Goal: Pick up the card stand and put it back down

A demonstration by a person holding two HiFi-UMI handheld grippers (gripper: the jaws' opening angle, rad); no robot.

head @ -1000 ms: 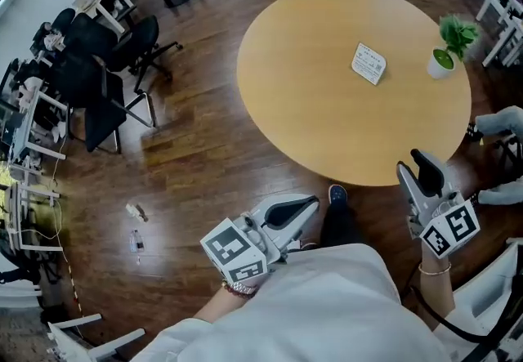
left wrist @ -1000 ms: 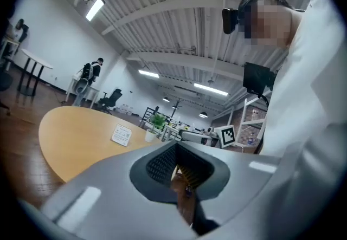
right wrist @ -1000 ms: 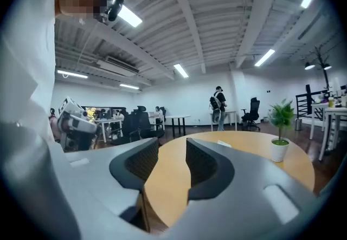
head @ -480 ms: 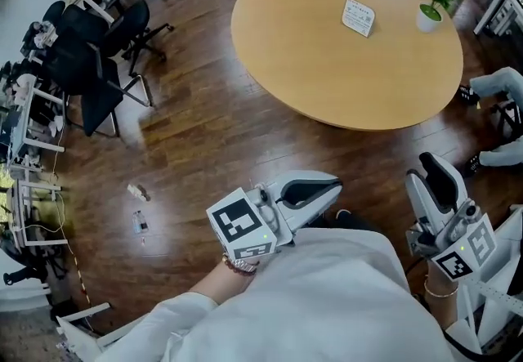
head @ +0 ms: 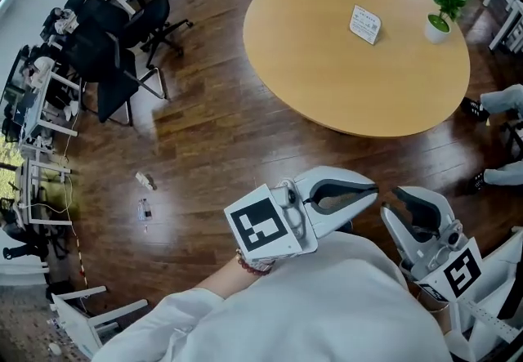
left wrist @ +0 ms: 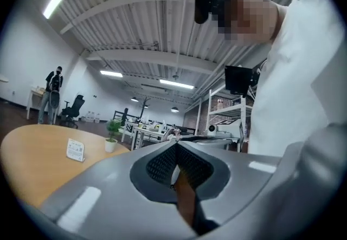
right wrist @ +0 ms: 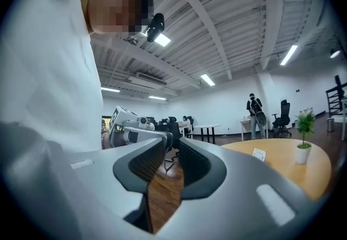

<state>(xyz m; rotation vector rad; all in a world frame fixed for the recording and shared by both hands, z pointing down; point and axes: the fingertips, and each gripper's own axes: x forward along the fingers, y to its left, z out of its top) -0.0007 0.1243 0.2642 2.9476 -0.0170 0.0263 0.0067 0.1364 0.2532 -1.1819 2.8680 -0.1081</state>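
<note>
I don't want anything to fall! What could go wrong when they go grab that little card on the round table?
The potted plant stands near the card stand, so the right gripper, reaching in, might knock it over. The card stand looks thin and light; a clumsy pinch could tip it. The gripper's empty jaws have just been closing and may need to open wider first.

The print on the card stand (head: 365, 24), at about one o'clock on the round table (head: 327, 74), is too small to read, and the left gripper view makes it no clearer. Two small objects (head: 145, 181) on the floor (head: 204, 148) at nine o'clock are too small to name; the lower one may be a bottle. At three o'clock a person's legs (head: 500, 99) are cut off by the right edge. The desks (head: 37, 119) at ten o'clock run off the left edge.
</note>
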